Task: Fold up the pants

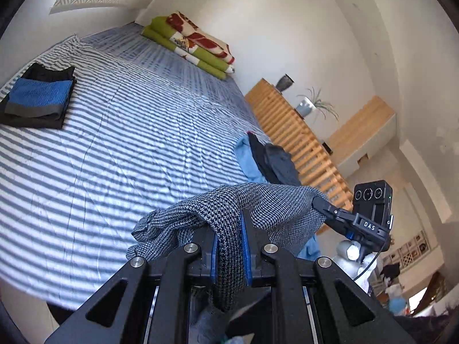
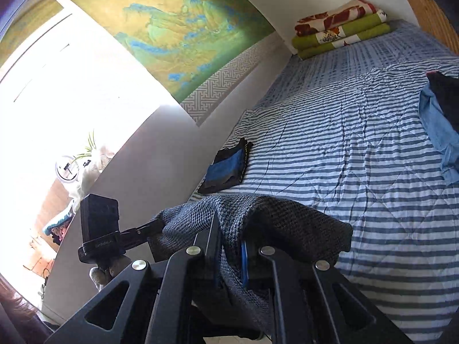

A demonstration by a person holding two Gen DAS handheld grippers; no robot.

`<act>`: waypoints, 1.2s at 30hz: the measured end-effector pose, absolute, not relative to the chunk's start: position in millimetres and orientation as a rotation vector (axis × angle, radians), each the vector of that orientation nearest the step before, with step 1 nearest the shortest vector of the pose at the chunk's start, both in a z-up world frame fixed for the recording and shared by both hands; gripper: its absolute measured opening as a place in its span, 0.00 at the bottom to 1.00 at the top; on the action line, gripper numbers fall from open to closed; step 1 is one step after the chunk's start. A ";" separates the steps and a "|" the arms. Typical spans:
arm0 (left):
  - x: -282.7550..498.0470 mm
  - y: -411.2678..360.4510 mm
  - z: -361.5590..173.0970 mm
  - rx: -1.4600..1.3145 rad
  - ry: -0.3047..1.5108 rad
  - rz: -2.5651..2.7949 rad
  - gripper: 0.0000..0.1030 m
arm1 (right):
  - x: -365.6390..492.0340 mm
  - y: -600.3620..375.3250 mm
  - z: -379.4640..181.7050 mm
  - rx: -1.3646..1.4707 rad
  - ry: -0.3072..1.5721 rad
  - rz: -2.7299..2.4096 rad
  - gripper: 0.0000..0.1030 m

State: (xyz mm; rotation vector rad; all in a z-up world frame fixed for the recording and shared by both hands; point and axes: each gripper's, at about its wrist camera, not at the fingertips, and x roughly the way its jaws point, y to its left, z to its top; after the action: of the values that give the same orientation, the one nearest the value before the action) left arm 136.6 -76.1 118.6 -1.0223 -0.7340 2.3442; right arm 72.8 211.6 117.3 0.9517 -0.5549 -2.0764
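Striped bed (image 1: 120, 149) below; both grippers raised, tilted down, clamping pants (image 1: 229, 218).

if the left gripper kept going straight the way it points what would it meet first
Probably the blue-and-white striped bedspread. The left gripper, shut on the grey checked woven pants, points slightly downward over open bed; depth is hard to judge.

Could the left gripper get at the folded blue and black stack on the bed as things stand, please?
Probably not yet: the left gripper is shut on the grey checked pants, shared with the right gripper. The striped bedspread toward the stack lies bare.
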 end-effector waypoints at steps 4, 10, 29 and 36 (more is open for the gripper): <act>152.1 -69.7 114.2 -1.109 -0.750 2.277 0.13 | 90.5 220.2 94.8 1.027 -0.601 -2.064 0.09; 63.3 -74.9 41.9 -1.366 -0.888 2.163 0.13 | 15.2 221.3 22.2 1.226 -0.720 -2.055 0.09; -149.4 -96.6 -115.8 -1.693 -1.022 2.065 0.17 | -168.1 206.2 -101.1 1.598 -0.699 -2.095 0.09; -146.3 -104.1 -105.0 -1.672 -0.976 2.060 0.20 | -174.0 202.5 -95.4 1.644 -0.627 -2.094 0.09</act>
State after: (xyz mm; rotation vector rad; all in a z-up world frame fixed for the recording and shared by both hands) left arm -146.3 -104.1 -105.0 -1.6721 -0.9757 2.0597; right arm -174.0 202.5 -95.4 1.6444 -0.6268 -2.0936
